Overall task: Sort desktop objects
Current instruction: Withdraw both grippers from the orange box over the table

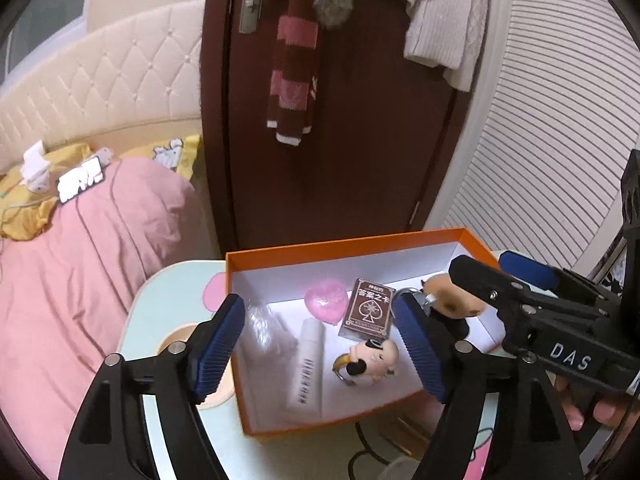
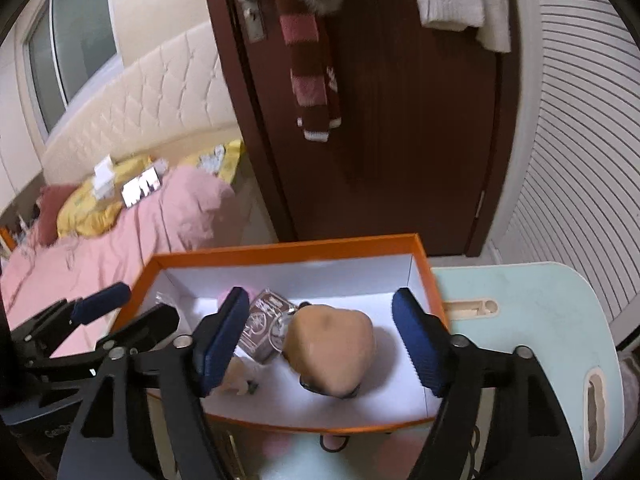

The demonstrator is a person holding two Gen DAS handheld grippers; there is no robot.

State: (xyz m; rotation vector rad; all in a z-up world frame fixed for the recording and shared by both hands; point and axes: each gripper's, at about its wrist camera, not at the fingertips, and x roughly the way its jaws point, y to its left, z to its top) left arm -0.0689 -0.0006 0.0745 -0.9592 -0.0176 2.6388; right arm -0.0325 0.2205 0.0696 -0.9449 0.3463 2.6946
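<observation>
An orange box [image 1: 332, 245] with a white inside sits on a pale blue table [image 1: 168, 300]. Inside lie a pink heart [image 1: 326, 300], a brown card deck [image 1: 370, 307], a white tube [image 1: 306, 368], a small pig figure [image 1: 372, 360] and a clear plastic wrap [image 1: 264, 332]. My left gripper [image 1: 320, 352] is open and empty above the box. My right gripper [image 2: 320, 344] is open over the box [image 2: 288, 250]; a tan plush toy [image 2: 332, 350] sits between its jaws, blurred, with no pad touching it. The toy also shows in the left wrist view [image 1: 452, 294], beside the right gripper [image 1: 480, 276]. The card deck [image 2: 264, 324] lies left of it.
A bed with a pink cover [image 1: 80, 280] stands left of the table. A dark red door [image 1: 360, 120] with a hanging scarf [image 1: 294, 60] and white garment is behind. A slatted white wall [image 1: 560, 140] is at the right. The table [image 2: 540, 312] extends right of the box.
</observation>
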